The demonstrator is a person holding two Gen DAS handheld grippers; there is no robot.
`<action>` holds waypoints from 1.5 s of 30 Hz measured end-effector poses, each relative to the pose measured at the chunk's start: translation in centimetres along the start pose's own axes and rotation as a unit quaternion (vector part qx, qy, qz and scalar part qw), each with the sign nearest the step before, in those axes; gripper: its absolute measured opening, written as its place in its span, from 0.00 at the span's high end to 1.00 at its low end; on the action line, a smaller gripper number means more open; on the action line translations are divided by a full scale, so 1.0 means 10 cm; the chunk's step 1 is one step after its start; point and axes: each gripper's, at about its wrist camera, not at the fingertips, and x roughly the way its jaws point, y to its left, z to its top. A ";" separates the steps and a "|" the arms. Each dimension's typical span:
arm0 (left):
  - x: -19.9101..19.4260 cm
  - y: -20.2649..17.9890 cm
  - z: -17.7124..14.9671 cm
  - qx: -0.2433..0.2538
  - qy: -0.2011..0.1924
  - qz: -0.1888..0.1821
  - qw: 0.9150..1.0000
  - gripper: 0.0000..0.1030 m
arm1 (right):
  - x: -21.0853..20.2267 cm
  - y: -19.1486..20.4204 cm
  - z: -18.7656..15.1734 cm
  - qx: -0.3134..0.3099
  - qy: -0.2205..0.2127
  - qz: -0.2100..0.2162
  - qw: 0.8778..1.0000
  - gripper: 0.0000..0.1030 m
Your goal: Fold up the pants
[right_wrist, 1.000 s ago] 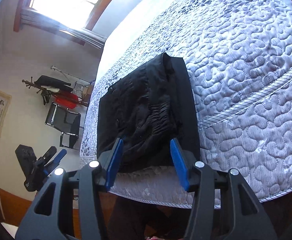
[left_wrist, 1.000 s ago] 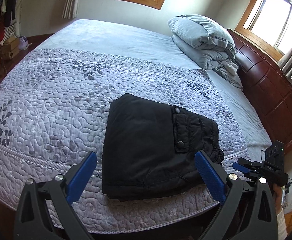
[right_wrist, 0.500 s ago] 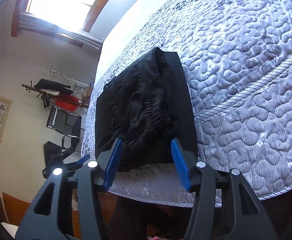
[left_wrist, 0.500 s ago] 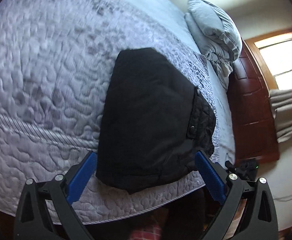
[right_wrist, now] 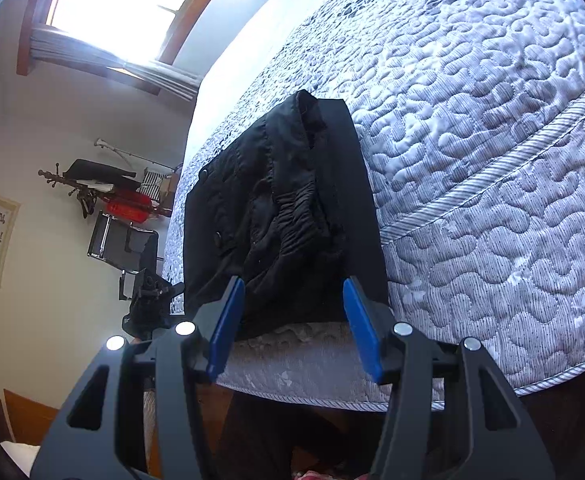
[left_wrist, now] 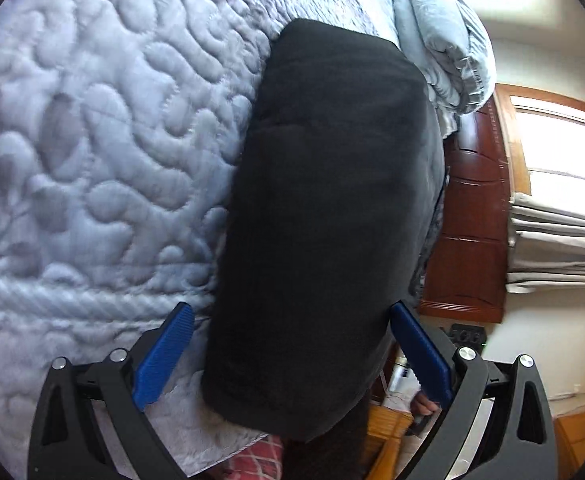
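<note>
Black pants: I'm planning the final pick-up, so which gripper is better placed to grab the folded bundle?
Left, probably. The left gripper has open jaws straddling the black pants' near end; the right gripper is open but short of the bundle.

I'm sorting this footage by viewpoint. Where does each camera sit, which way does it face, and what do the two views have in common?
Left wrist view: sits on the left gripper, looking forward and down along its open blue fingers at the folded black pants on the quilted bed; a hand shows low right.
Right wrist view: sits on the right gripper, facing the pants' elastic waistband side from the bed's edge; only its own fingers show.
Shared: the pants and bed; the right view also catches the left gripper.
</note>
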 end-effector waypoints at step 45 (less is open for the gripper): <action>0.32 -0.24 -0.17 -0.010 -0.002 0.003 1.000 0.38 | 0.32 -0.55 0.59 0.036 0.058 0.061 0.996 0.13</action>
